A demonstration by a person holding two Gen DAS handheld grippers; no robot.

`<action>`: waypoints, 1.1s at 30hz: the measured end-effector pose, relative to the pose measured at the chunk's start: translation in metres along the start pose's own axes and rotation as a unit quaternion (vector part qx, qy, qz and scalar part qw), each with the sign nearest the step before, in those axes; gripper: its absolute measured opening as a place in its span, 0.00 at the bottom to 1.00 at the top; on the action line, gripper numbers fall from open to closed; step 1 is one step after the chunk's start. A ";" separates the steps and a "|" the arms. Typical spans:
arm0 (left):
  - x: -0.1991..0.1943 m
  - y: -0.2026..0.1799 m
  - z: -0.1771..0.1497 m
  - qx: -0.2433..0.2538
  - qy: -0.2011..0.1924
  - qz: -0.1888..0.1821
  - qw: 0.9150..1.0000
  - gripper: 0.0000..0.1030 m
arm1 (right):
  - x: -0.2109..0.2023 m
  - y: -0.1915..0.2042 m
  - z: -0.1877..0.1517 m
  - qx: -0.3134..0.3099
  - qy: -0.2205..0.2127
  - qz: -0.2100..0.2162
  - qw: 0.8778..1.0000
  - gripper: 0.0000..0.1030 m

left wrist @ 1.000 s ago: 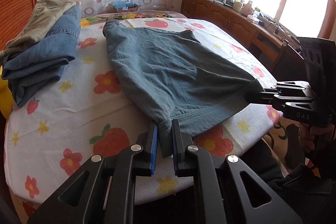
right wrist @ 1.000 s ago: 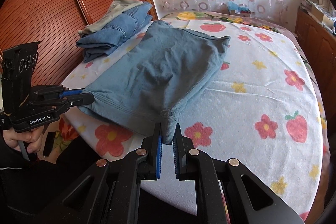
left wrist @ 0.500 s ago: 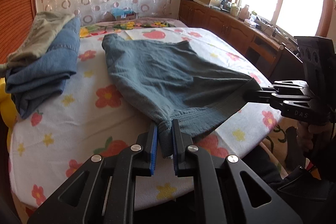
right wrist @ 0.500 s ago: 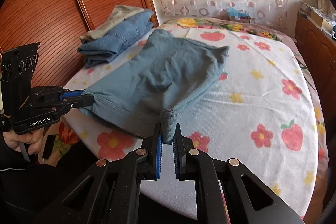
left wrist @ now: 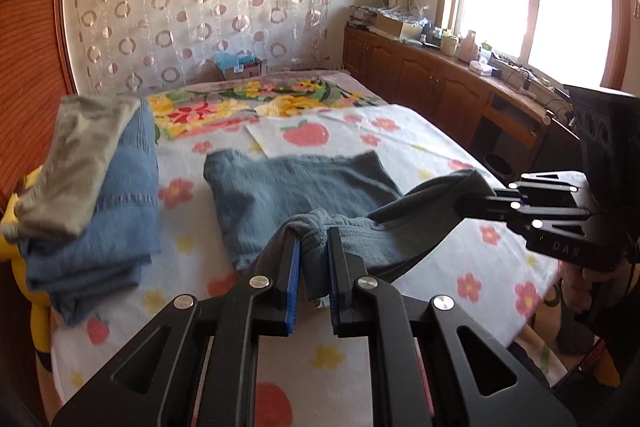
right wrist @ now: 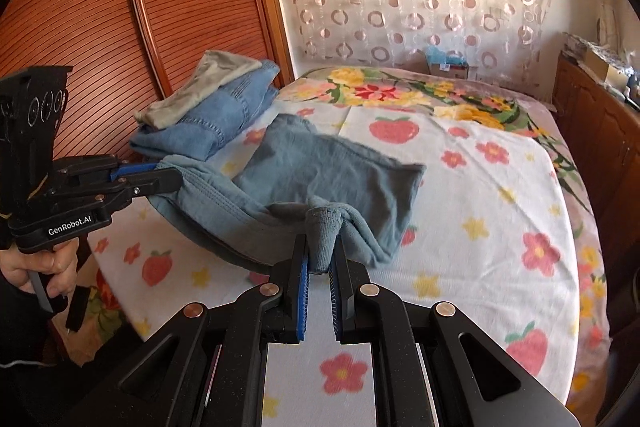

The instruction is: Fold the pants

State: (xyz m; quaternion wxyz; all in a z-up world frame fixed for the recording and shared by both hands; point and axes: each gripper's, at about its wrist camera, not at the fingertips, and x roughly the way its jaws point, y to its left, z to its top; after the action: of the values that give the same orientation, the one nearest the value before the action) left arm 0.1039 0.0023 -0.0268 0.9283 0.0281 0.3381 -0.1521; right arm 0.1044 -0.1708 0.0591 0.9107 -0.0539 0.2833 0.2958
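Strawberry-and-flower printed white bedspread (right wrist: 480, 211) carries the grey-blue cotton pants (right wrist: 332, 171), whose near edge is lifted, each end pinched by the left gripper (left wrist: 314, 251) and right gripper (right wrist: 320, 255); folded blue jeans (left wrist: 120, 211) lie beyond-left.

My bed (right wrist: 500, 227) wears a white blanket printed with strawberries and flowers, and a brighter floral cover (right wrist: 400, 95) shows at its far end. On it lie the blue-grey pants (right wrist: 320, 167) (far half flat, near edge raised off the blanket). Beside them, toward the wooden wall, sits a stack of folded jeans (right wrist: 224, 115) topped by a grey garment (right wrist: 200, 87).
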 end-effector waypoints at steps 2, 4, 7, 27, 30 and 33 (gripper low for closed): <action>0.004 0.001 0.010 0.004 -0.005 0.008 1.000 0.13 | 0.005 0.000 0.009 -0.005 -0.005 -0.006 1.000 0.09; 0.011 0.005 0.018 0.004 -0.007 0.016 1.000 0.13 | 0.011 -0.001 0.016 -0.007 -0.008 -0.011 1.000 0.09; 0.026 0.014 0.026 -0.007 -0.001 0.019 1.000 0.13 | 0.025 -0.005 0.025 -0.008 -0.009 -0.019 1.000 0.09; 0.074 0.041 0.024 -0.033 0.032 0.038 0.998 0.47 | 0.083 -0.042 0.042 0.042 0.016 -0.030 0.999 0.33; 0.070 0.040 0.021 -0.027 0.032 0.039 0.998 0.54 | 0.073 -0.042 0.033 0.036 0.015 -0.028 0.999 0.33; 0.065 0.039 0.010 -0.030 0.032 0.025 0.999 0.78 | 0.068 -0.043 0.021 0.030 0.023 -0.027 0.999 0.33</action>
State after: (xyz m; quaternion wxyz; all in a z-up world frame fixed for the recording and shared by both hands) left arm 0.1690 0.0208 -0.0628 0.9208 0.0141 0.3716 -0.1176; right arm 0.1837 -0.1660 0.0362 0.9128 -0.0415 0.3113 0.2610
